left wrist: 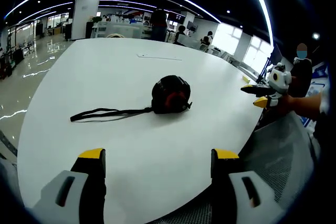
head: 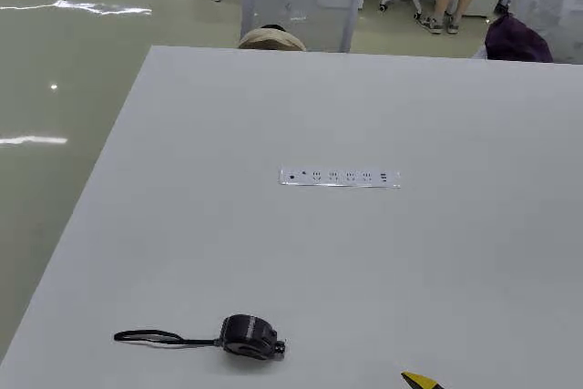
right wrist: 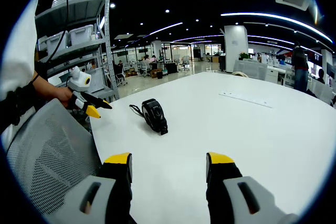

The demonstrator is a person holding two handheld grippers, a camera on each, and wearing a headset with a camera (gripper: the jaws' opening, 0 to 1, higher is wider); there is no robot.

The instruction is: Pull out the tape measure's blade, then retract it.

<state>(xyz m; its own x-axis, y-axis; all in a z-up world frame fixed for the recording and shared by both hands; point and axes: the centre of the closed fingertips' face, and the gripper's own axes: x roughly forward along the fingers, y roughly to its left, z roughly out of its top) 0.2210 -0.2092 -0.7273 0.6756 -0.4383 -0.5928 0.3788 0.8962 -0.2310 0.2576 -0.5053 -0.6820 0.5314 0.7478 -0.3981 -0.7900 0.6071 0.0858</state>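
A black tape measure (head: 248,336) lies near the white table's (head: 364,252) front edge, its blade not drawn out. Its black wrist strap (head: 150,338) trails off to the left. In the left gripper view the tape measure (left wrist: 171,95) sits some way ahead of my left gripper (left wrist: 160,156), which is open and holds nothing. My right gripper (right wrist: 169,160) is also open and bare, with the tape measure (right wrist: 155,115) ahead and to its left. A yellow jaw tip (head: 421,380) of the right gripper pokes in at the head view's bottom edge.
A white power strip (head: 339,178) is set flat in the middle of the table. A grey mesh chair (head: 298,11) stands at the far edge, and another mesh chair back (right wrist: 47,150) sits by the near edge. People stand in the room beyond.
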